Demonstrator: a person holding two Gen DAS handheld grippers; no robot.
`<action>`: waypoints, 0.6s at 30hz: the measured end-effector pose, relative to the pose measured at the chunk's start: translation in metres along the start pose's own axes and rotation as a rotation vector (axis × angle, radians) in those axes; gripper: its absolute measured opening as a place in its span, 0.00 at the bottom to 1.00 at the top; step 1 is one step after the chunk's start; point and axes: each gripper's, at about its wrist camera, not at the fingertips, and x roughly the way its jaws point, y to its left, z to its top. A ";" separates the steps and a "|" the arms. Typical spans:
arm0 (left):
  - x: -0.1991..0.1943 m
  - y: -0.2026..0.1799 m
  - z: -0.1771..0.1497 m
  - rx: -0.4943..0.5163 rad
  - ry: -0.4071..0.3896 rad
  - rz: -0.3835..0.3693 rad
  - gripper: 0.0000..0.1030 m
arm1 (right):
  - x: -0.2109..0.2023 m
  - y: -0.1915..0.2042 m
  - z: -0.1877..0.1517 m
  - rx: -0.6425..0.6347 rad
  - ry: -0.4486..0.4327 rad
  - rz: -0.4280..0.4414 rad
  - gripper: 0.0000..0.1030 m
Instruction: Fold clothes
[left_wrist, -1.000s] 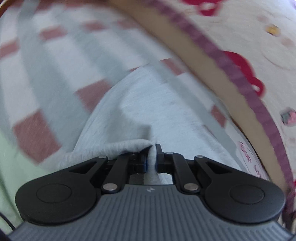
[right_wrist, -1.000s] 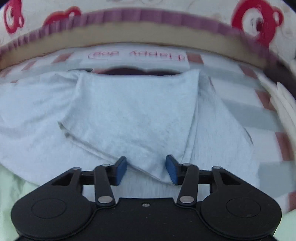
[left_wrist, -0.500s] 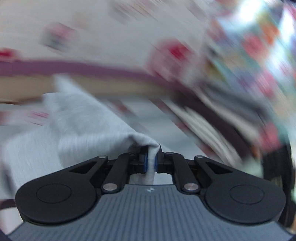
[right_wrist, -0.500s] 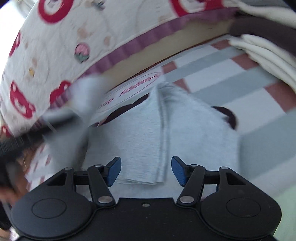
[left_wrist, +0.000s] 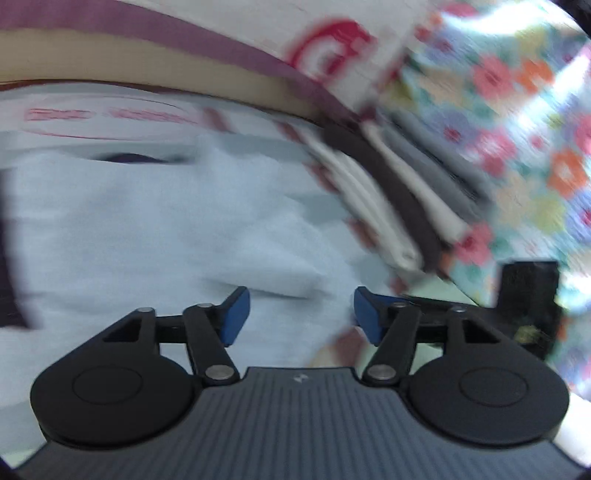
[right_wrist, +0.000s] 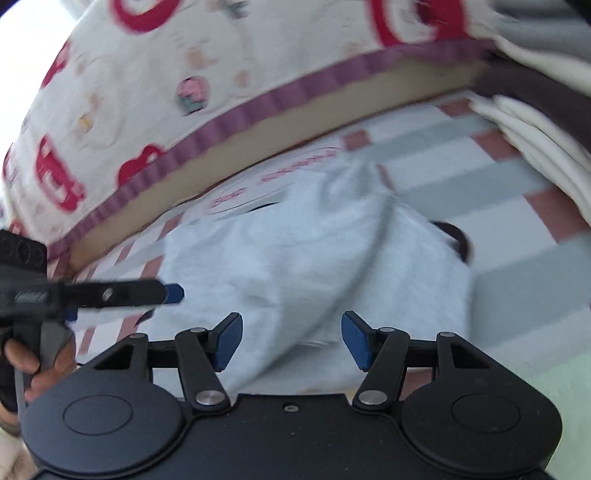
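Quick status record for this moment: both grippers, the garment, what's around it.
left gripper: open, holding nothing, over the garment
right gripper: open, holding nothing, over the garment's near edge
garment: light grey, lying folded over on the checked sheet, a crease across it
stack: folded white and dark clothes, right of the garment
pillow: printed white, purple trim, behind the garment
image quality: left wrist view motion-blurred, fold edges unclear
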 end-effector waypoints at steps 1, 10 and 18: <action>-0.001 0.004 -0.002 0.002 -0.006 0.022 0.61 | 0.005 0.011 0.000 -0.054 0.010 -0.015 0.64; -0.013 0.041 -0.020 0.024 -0.061 0.224 0.61 | 0.096 0.071 -0.005 -0.484 0.072 -0.430 0.79; -0.015 0.046 -0.028 0.017 0.073 0.325 0.60 | 0.012 0.027 -0.008 -0.057 -0.104 -0.472 0.16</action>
